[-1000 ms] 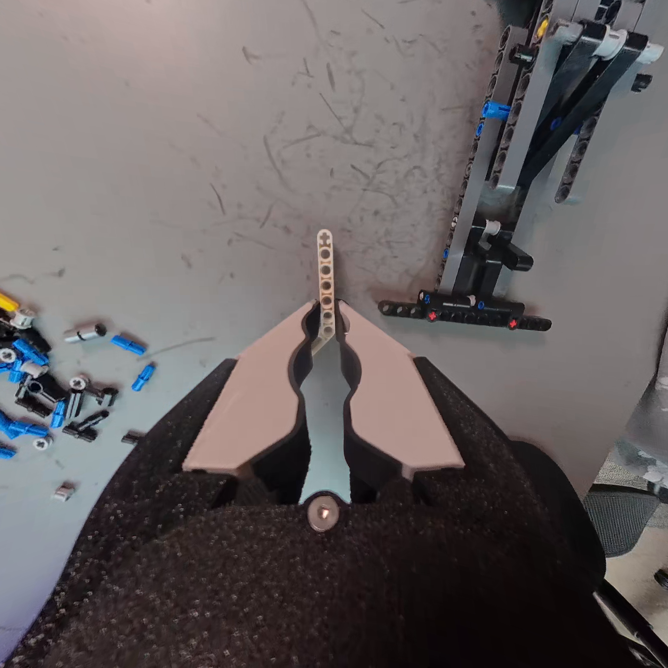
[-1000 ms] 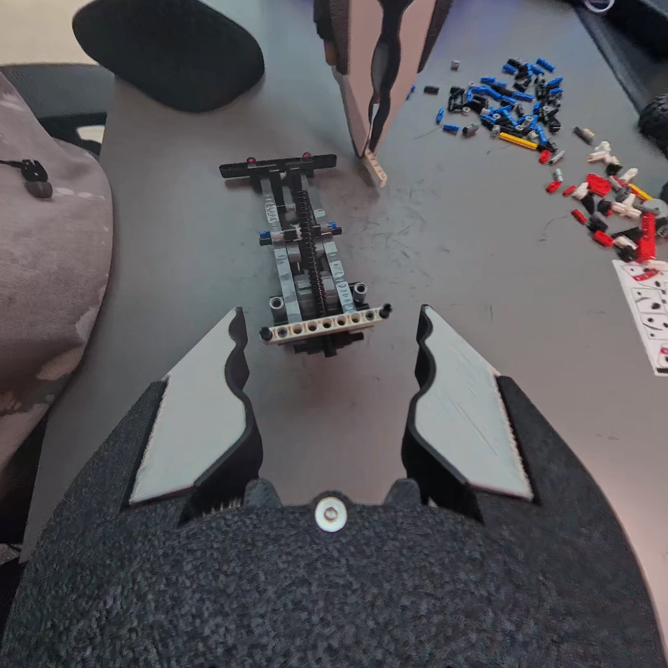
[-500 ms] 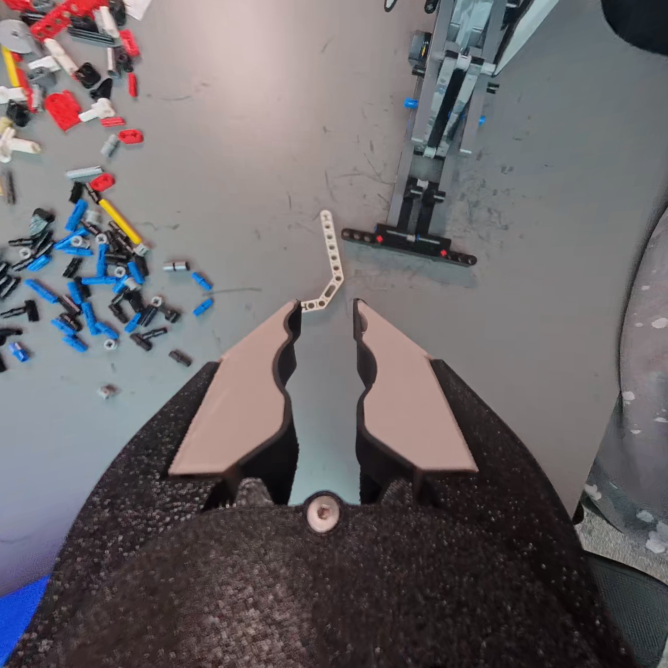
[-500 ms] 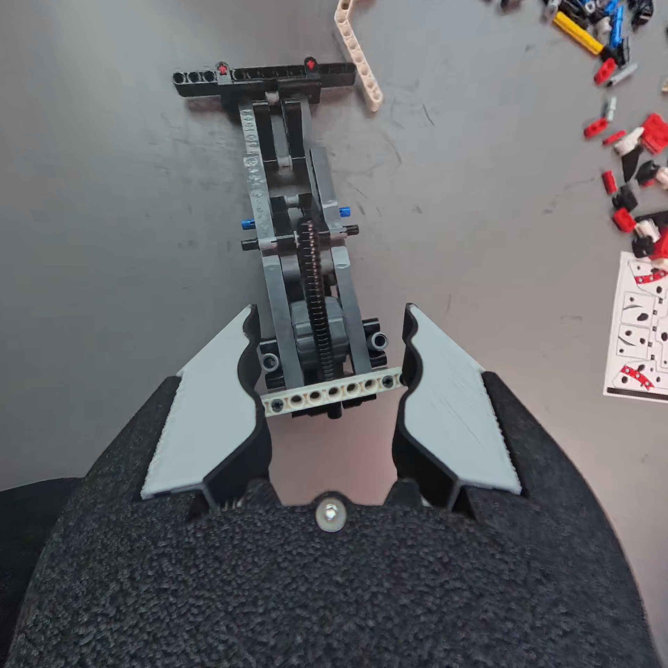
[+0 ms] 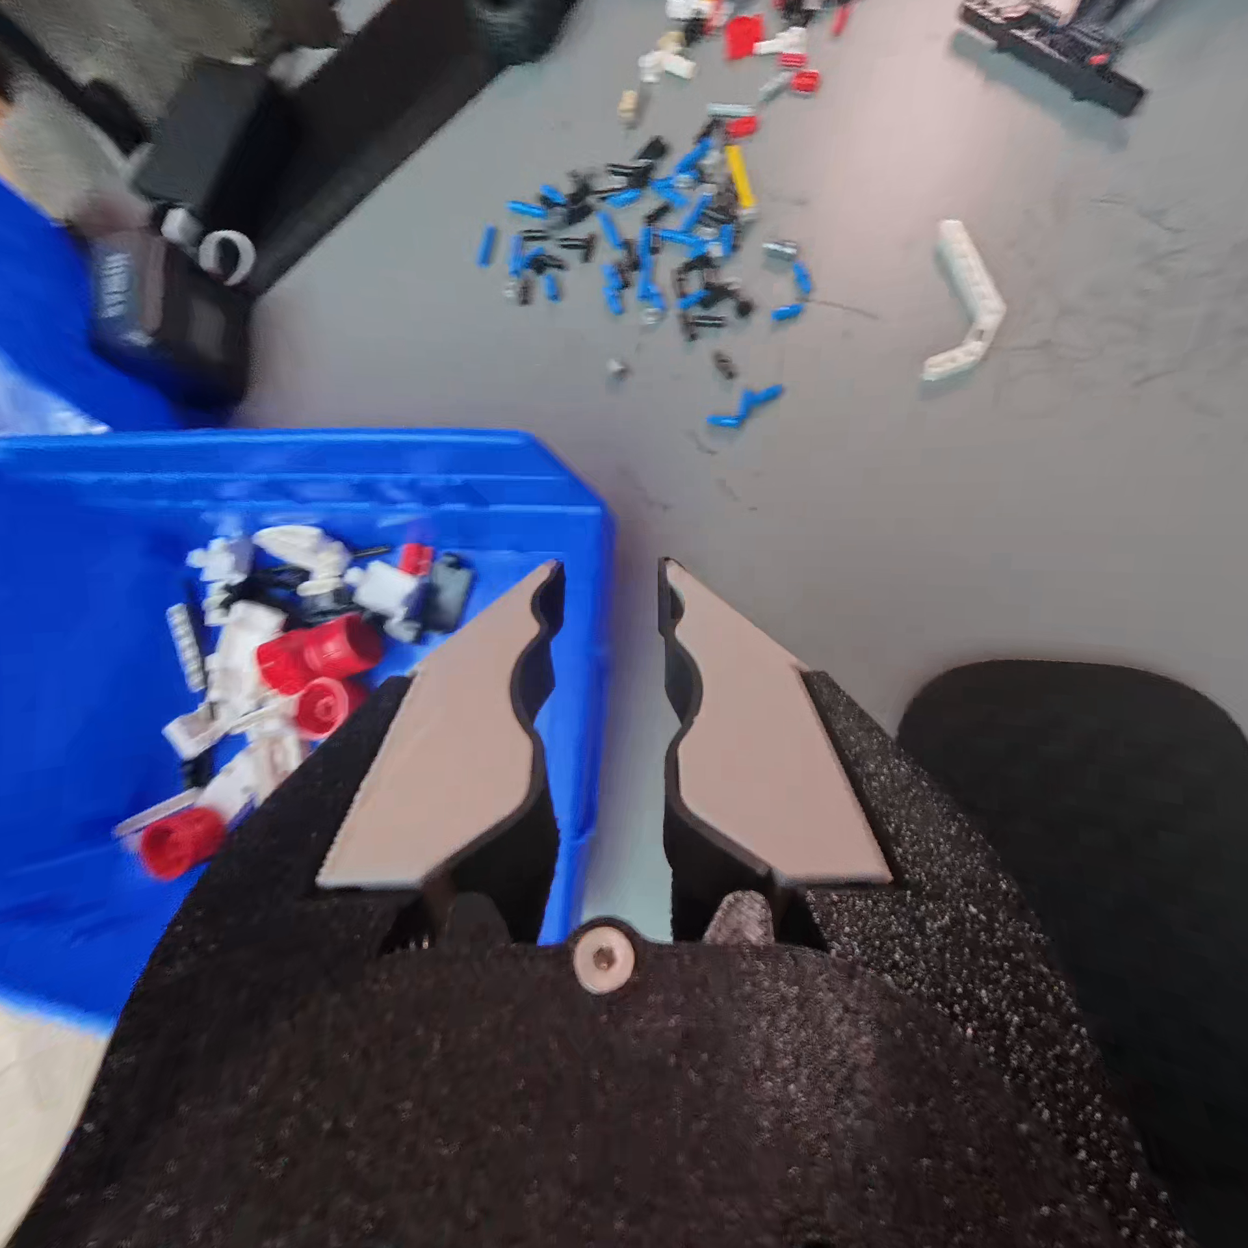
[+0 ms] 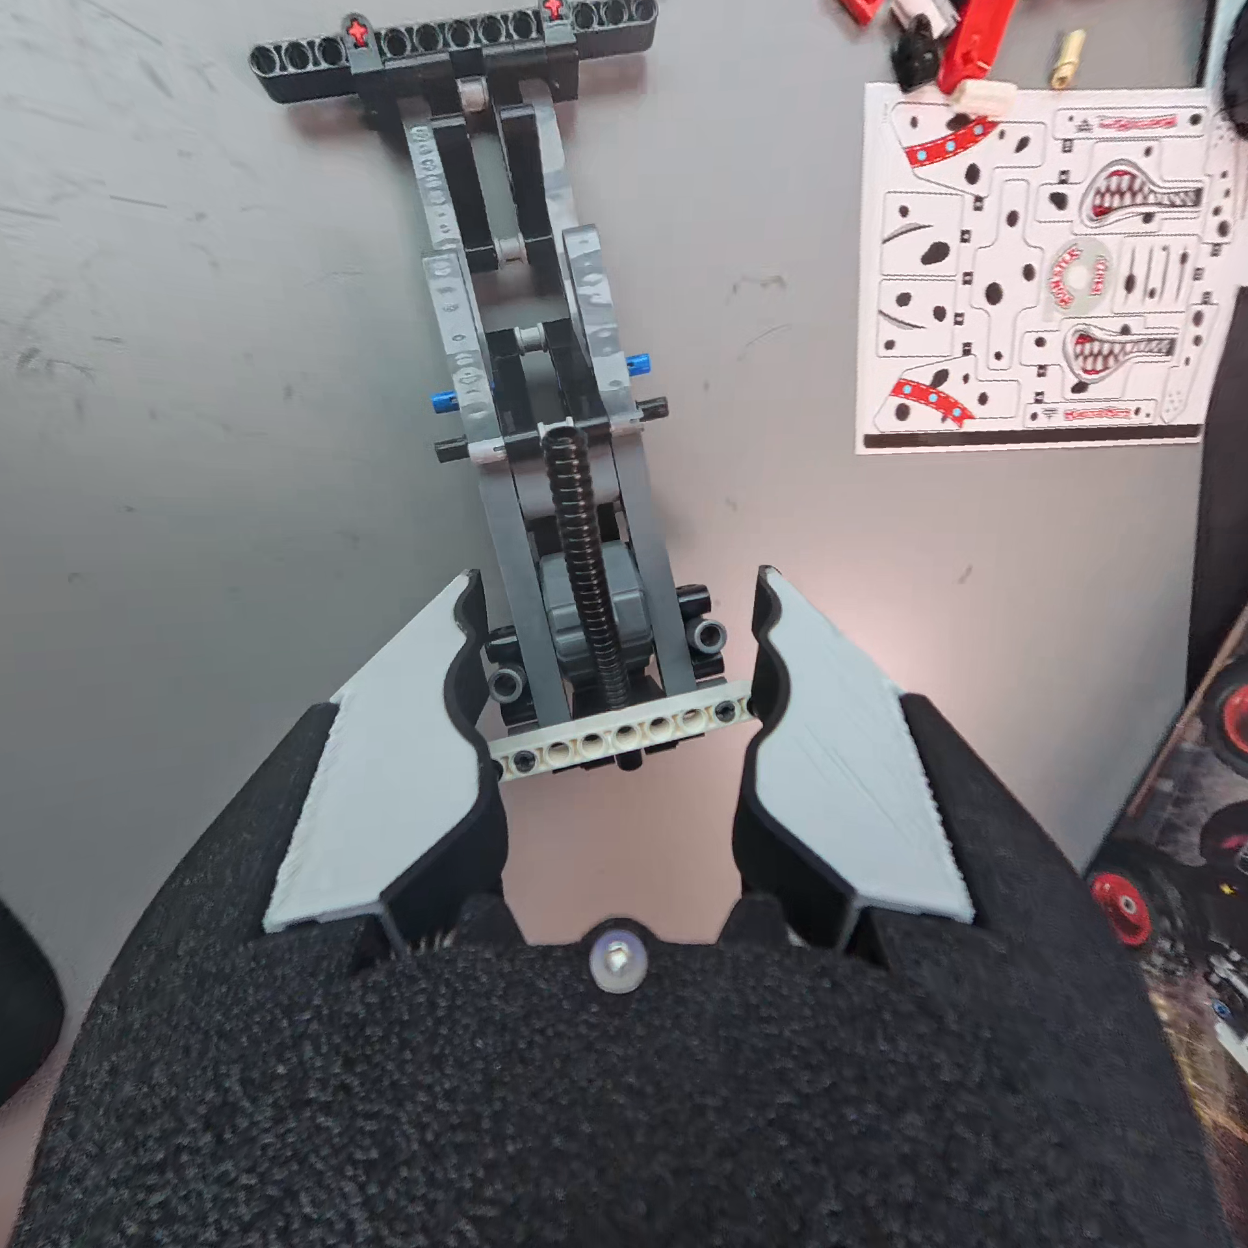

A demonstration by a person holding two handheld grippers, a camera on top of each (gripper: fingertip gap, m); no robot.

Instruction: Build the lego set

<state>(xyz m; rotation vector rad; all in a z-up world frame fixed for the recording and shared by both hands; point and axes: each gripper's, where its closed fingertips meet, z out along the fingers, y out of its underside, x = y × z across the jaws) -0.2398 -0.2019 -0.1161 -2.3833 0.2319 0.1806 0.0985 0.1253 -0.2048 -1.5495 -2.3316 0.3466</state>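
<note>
Lego chassis [image 6: 540, 378] in right wrist view: long, rigid beam frame, light, lying flat on grey desk [image 6: 169, 405]. Right gripper [image 6: 618, 648] jaws apart, straddling white cross beam [image 6: 621, 733] at near end; contact probably light, hard to confirm. Best hold: that stiff beam, not protruding pins. Sticker sheet [image 6: 1033, 270] just beside.

Left wrist view, blurred: left gripper [image 5: 611, 587] apart, empty, over blue bin [image 5: 304, 473] rim; bent white beam [image 5: 966, 304] and loose pins [image 5: 648, 250] farther off on scuffed desk.
</note>
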